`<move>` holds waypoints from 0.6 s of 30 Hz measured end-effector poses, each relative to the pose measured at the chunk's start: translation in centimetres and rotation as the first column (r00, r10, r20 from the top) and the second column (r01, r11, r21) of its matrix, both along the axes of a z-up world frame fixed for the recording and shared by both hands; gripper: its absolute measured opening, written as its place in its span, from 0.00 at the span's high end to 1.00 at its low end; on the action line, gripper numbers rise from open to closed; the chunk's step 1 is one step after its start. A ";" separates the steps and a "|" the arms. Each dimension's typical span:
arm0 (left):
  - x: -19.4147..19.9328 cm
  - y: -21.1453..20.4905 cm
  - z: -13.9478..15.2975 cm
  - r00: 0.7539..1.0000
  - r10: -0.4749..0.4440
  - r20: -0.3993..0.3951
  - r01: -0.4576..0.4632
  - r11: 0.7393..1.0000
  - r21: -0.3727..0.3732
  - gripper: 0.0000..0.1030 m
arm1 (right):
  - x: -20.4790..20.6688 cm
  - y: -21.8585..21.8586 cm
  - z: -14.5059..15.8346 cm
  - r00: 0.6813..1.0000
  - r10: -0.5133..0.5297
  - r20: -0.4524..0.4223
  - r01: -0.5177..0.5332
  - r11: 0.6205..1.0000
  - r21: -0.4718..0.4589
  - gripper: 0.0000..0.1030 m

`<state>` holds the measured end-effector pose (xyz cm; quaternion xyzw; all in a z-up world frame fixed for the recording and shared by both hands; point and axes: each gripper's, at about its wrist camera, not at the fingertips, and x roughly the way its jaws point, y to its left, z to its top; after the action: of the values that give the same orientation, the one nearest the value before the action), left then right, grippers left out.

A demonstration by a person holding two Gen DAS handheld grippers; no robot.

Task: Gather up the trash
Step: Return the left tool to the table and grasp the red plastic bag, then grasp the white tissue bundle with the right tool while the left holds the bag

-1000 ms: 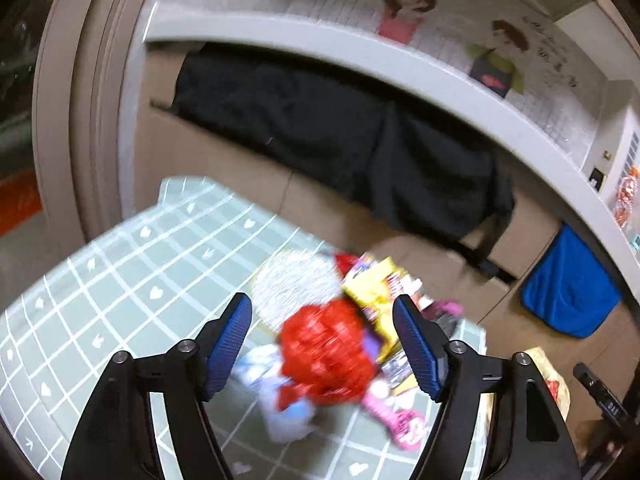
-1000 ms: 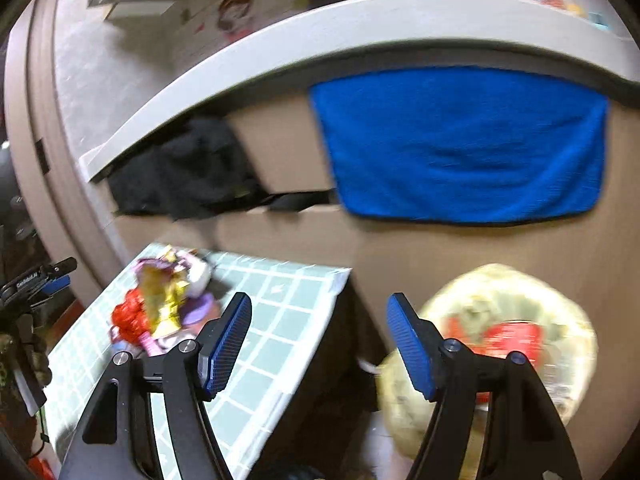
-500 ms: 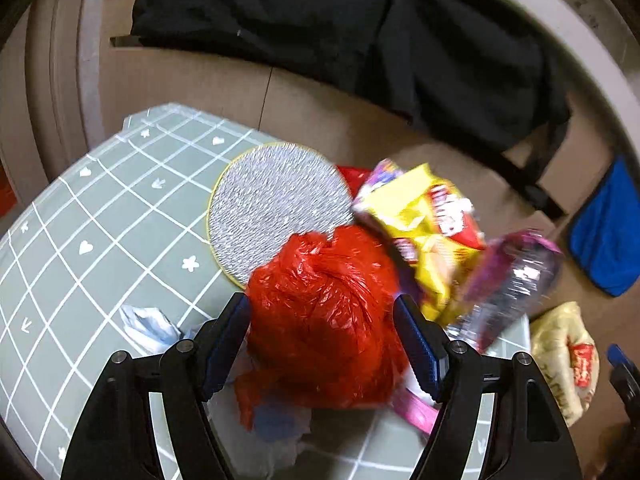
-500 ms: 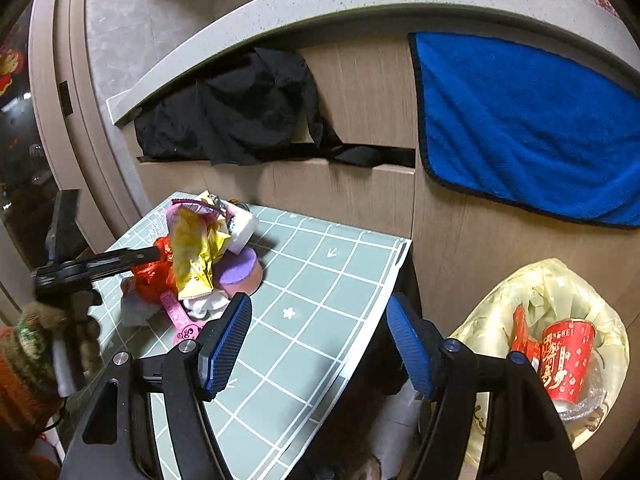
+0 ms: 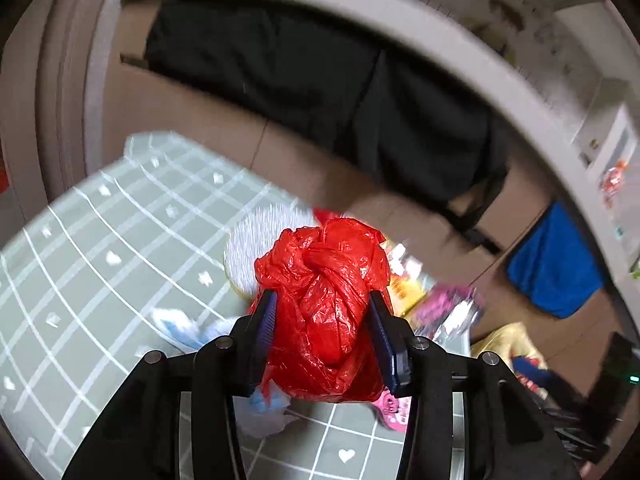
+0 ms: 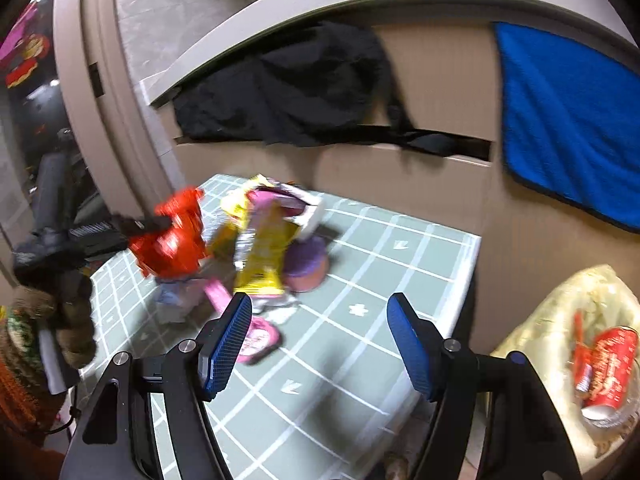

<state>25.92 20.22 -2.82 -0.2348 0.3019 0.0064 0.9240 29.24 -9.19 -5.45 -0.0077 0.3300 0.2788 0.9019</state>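
Observation:
A knotted red plastic bag [image 5: 320, 264] sits between the blue pads of my left gripper [image 5: 322, 300]. The jaws are closing, and both pads press into the bag's sides. From the right wrist view the red bag [image 6: 172, 240] hangs just above the table in the left gripper [image 6: 132, 224]. Behind it lies a trash pile with a yellow snack wrapper [image 6: 260, 256], a pink wrapper [image 6: 256, 336] and a purple round piece [image 6: 306, 266]. My right gripper [image 6: 320, 304] hovers open over the green checked tablecloth [image 6: 380, 280] with nothing between its fingers.
A bin lined with a yellowish bag [image 6: 580, 312] stands right of the table and holds a red paper cup [image 6: 608, 364]. A blue towel [image 6: 568, 120] and black cloth [image 6: 288, 88] hang on the cabinet behind. A silver round mat [image 5: 252, 236] lies on the table.
The left jaws have closed in on the red bag, which now sits higher between them. The right gripper has swung left, from the bin to over the table.

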 end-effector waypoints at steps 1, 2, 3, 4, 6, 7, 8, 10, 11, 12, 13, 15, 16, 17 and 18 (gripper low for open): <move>-0.9 0.4 0.8 1.000 0.010 0.024 -0.010 1.000 0.010 0.55 | 0.0 0.9 -0.1 1.000 0.017 -0.003 -0.017 1.000 0.000 0.34; -1.6 0.8 1.3 0.999 0.020 0.043 -0.021 1.000 0.019 0.55 | 0.0 1.4 -0.1 1.000 0.027 -0.004 -0.027 1.000 0.000 0.34; -2.2 1.3 1.8 0.998 0.032 0.057 -0.034 0.999 0.028 0.55 | 0.0 2.1 -0.1 0.999 0.040 -0.006 -0.040 0.999 -0.001 0.34; -2.6 1.7 2.2 0.997 0.045 0.067 -0.047 0.998 0.035 0.55 | -0.1 2.9 -0.2 0.998 0.056 -0.008 -0.056 0.998 -0.003 0.34; -3.6 2.6 2.5 0.994 0.071 0.078 -0.074 0.996 0.038 0.55 | -0.3 4.0 -0.1 0.997 0.078 -0.006 -0.078 0.997 -0.009 0.34; -3.9 3.1 2.5 0.993 0.086 0.079 -0.090 0.995 0.042 0.55 | -0.5 4.8 0.0 0.996 0.093 -0.004 -0.093 0.996 -0.014 0.34; -4.3 3.4 2.5 0.992 0.102 0.078 -0.106 0.993 0.048 0.55 | -0.5 5.3 0.0 0.995 0.104 -0.003 -0.104 0.994 -0.018 0.34; -4.9 4.1 2.3 0.989 0.121 0.082 -0.125 0.991 0.046 0.55 | -0.8 6.6 0.2 0.991 0.134 -0.003 -0.134 0.991 -0.030 0.34; -5.3 4.3 2.1 0.988 0.126 0.085 -0.130 0.991 0.039 0.55 | -0.8 7.1 0.3 0.989 0.147 -0.002 -0.147 0.988 -0.036 0.34; -5.6 4.7 2.0 0.987 0.134 0.089 -0.137 0.990 0.029 0.55 | -0.9 7.8 0.3 0.987 0.160 -0.002 -0.160 0.986 -0.044 0.34; -6.0 4.9 1.9 0.986 0.139 0.091 -0.141 0.990 0.024 0.55 | -0.9 8.2 0.3 0.985 0.170 -0.002 -0.170 0.984 -0.050 0.34; -6.6 5.7 1.7 0.984 0.152 0.096 -0.154 0.988 0.015 0.55 | -0.9 9.3 0.2 0.982 0.191 -0.006 -0.191 0.980 -0.061 0.34; -7.1 6.1 1.6 0.982 0.159 0.099 -0.161 0.987 0.013 0.55 | -0.8 10.0 0.2 0.978 0.209 -0.010 -0.209 0.976 -0.062 0.34; -7.5 6.5 1.6 0.980 0.171 0.103 -0.173 0.985 0.013 0.55 | -0.7 10.6 0.2 0.974 0.225 -0.015 -0.226 0.972 -0.061 0.34; -7.8 6.9 1.5 0.977 0.185 0.105 -0.188 0.982 0.014 0.55 | -0.7 11.2 0.2 0.970 0.244 -0.019 -0.244 0.968 -0.058 0.34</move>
<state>18.09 27.13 -1.28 -0.2513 0.2302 0.0845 0.9363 28.55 2.02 -5.29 -0.0737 0.3401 0.3777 0.8581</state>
